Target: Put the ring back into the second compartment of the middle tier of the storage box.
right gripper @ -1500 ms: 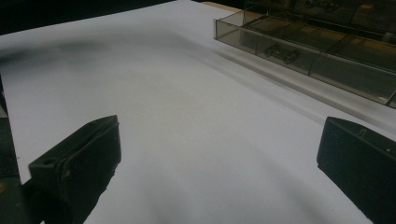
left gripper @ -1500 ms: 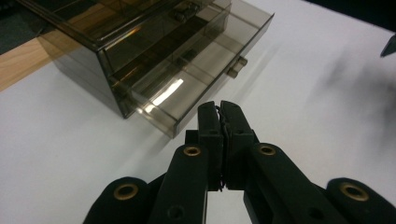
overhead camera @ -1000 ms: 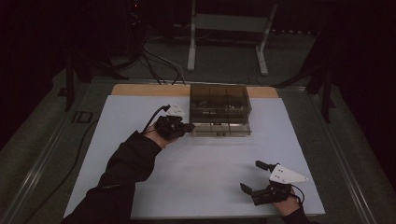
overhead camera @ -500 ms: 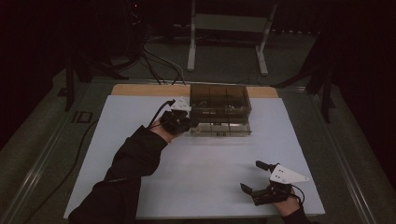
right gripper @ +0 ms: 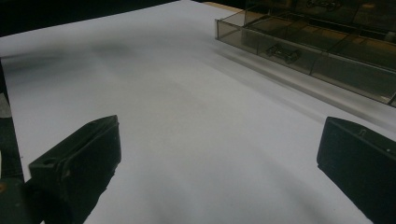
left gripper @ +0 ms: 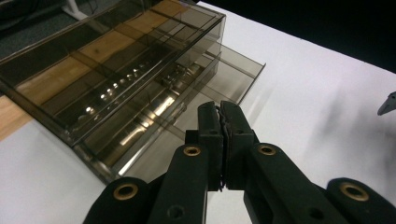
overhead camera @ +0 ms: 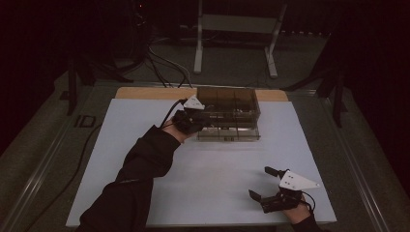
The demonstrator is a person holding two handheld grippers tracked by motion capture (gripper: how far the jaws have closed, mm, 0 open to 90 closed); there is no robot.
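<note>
Your left gripper sits at the left end of the smoky clear compartment box, jaws clenched together with nothing between them. In the left gripper view the closed tips hover just above the box's lower drawer, which stands pulled partway out toward you. The box rests at the far side of the white table sheet, small metal parts visible in its compartments. Your right gripper lies well apart from the box, near the sheet's front edge, jaws released and wide, holding nothing, with bare sheet between them
</note>
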